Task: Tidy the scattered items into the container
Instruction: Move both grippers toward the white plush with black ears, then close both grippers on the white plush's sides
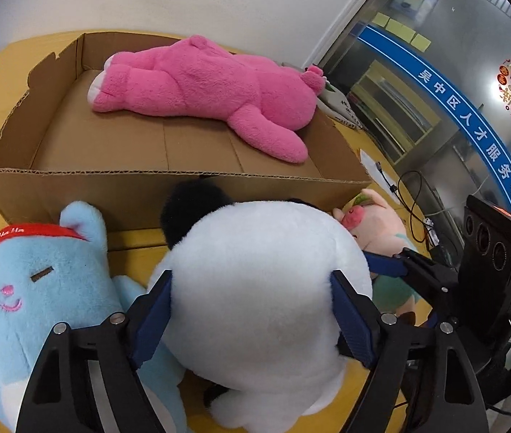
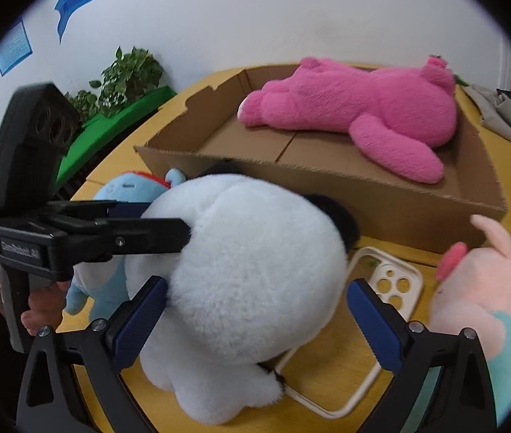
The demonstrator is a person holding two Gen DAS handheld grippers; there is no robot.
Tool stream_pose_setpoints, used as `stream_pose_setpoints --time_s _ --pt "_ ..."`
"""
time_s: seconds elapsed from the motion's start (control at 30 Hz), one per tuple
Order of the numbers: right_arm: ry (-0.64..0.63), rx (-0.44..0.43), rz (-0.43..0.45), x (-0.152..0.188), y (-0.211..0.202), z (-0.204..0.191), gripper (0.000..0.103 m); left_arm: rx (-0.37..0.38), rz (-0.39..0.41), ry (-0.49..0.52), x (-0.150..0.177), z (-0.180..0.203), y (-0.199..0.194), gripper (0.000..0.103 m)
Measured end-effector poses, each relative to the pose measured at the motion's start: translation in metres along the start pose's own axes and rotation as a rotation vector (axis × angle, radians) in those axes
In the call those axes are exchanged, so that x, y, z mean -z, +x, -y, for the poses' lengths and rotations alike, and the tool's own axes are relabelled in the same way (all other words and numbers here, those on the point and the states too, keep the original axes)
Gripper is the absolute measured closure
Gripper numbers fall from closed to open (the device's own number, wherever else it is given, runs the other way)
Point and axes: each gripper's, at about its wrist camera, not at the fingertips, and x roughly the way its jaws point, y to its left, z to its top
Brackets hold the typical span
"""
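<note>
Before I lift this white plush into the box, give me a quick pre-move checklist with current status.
1. Left gripper on the white plush: ok, both fingers press into its sides.
2. Right gripper on the plush: not ok, open; its left finger touches, the right one stands clear.
3. Room in the cardboard box: ok, the pink plush lies along the far side and the near floor is bare.
4. Lift path: not ok yet, the box's near wall stands directly ahead and the plush is below its rim.
5. Phone case partly under the plush: cannot tell whether it will snag.
</note>
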Motion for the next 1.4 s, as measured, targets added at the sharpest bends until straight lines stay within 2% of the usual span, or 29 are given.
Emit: stream_pose_setpoints --time_s 0.17,0.23,0.33,0.4,0.53,0.6,0.73,0.87,0.97,1.07,1.17,1.23,1.27,1.4 --pt "0.028 -0.043 -0.017 0.002 0.017 0.003 0.001 -0.005 0.004 0.012 0.001 0.0 0.002 0.018" --pt "0.025 -0.05 -0.019 0.002 0.019 0.004 0.003 -0.008 -0.002 0.02 0.001 0.002 0.004 0.022" --pt "-0.011 -0.044 -0.009 0.003 0.02 0.0 0.017 -0.005 -0.007 0.008 0.002 0.002 0.004 0.03" --pt "-0.023 -0.041 0.0 0.005 0.019 -0.003 0.022 -0.005 -0.004 0.007 0.004 0.003 0.002 0.035" --pt "-0.02 -0.056 0.017 0.005 0.012 -0.005 0.036 -0.023 0.01 0.007 0.007 0.01 -0.007 0.038" --pt "-0.014 -0.067 0.025 0.005 0.006 -0.006 0.038 -0.043 0.031 0.026 0.009 0.02 -0.017 0.038" --pt "-0.024 -0.083 0.046 0.004 -0.007 -0.01 0.038 -0.078 0.067 0.061 0.006 0.034 -0.032 0.038" --pt "-0.039 -0.078 0.083 -0.005 -0.018 -0.015 0.038 -0.082 0.101 0.075 0.0 0.039 -0.044 0.038" --pt "-0.037 -0.085 0.091 -0.007 -0.02 -0.014 0.038 -0.089 0.105 0.08 0.0 0.038 -0.044 0.038" --pt "-0.028 -0.084 0.063 -0.006 -0.012 -0.011 0.037 -0.096 0.078 0.066 0.003 0.033 -0.033 0.038" --pt "0.003 -0.079 -0.004 -0.001 0.004 -0.003 0.032 -0.103 0.036 0.026 0.009 0.021 -0.016 0.037" --pt "0.043 -0.089 -0.034 0.002 0.012 0.004 0.02 -0.084 0.036 -0.001 0.011 0.014 -0.013 0.036" --pt "0.055 -0.092 -0.036 0.003 0.015 0.006 0.017 -0.074 0.038 -0.009 0.012 0.012 -0.012 0.035" --pt "0.055 -0.106 -0.039 0.002 0.021 0.007 0.014 -0.078 0.031 -0.013 0.012 0.006 -0.009 0.031"
